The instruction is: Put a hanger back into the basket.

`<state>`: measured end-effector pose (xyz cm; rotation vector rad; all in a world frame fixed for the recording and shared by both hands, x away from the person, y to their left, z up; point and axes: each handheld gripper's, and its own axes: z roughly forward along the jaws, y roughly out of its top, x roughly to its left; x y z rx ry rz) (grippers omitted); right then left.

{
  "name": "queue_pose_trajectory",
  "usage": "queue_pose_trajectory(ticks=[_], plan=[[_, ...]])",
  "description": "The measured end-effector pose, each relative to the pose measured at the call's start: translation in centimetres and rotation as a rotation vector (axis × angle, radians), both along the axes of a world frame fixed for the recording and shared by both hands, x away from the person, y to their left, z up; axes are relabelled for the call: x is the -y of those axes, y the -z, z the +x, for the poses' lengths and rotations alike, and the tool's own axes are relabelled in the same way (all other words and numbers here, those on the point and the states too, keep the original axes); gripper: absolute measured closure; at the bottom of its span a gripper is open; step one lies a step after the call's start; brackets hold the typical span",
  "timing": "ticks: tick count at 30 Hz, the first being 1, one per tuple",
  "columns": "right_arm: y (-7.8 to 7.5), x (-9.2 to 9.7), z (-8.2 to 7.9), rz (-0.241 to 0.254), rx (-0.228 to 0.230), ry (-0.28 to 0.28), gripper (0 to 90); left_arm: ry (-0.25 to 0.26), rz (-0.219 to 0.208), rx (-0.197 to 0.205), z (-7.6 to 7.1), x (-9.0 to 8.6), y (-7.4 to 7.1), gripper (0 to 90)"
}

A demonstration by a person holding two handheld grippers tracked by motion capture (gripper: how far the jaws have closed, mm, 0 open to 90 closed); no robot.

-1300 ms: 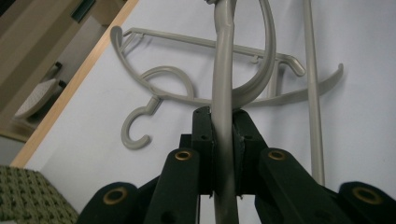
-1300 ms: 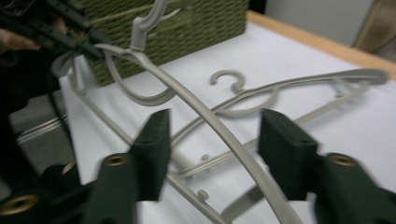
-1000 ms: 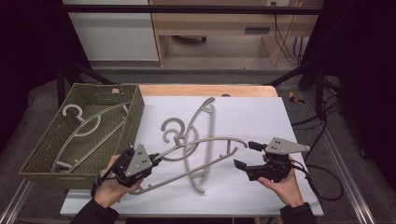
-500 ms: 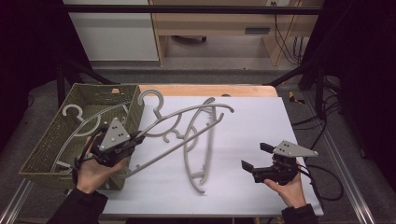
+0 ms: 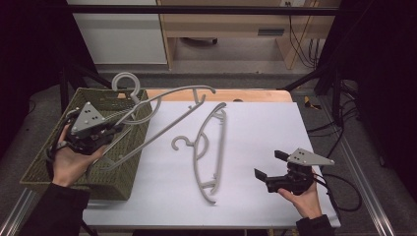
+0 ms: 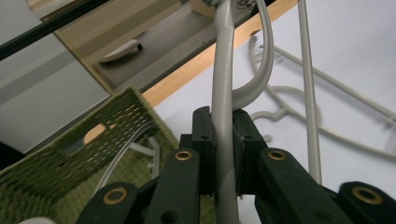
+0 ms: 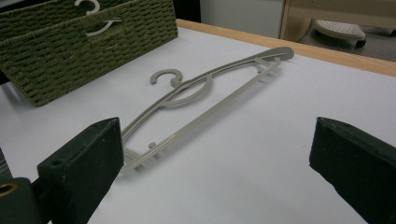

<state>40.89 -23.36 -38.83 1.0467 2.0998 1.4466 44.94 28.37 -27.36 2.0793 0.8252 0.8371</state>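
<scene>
Basket (image 5: 59, 169) contents (mostly hidden)

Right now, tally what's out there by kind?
Hangers: 3, one clamped in the left tongs above the basket, one flat on the table, one inside the basket
Baskets: 1
Total: 4

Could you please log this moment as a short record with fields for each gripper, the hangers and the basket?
left gripper: shut on the raised hanger, over the basket
right gripper: open, holding nothing, above the table
raised hanger: tilted, hook end up, partly over the basket rim
flat hanger: lying on the table, untouched
basket: green woven, at the table's left, another hanger inside
</scene>
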Motion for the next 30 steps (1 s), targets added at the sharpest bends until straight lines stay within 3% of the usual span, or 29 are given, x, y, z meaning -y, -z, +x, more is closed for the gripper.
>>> queue_pose_trajectory(ticks=[7, 13, 22, 30], plan=[[0.1, -0.1, 0.1, 0.002, 0.001, -0.002, 3.2, -0.069, 0.023, -0.003, 1.0, -3.3, -0.4, 82.1], [0.0, -0.1, 0.0, 0.005, -0.001, 0.0, 3.1, -0.128, 0.033, -0.009, 1.8, -6.3, 0.2, 82.0], [0.3, -0.4, 0.2, -0.01, -0.01, -0.004, 2.9, -0.208, -0.004, -0.04, 2.5, -10.8, 2.0, 82.1], [0.5, -0.6, 0.3, -0.021, -0.02, -0.008, 2.7, -0.275, -0.022, -0.054, 2.9, -13.5, 2.9, 82.0]])
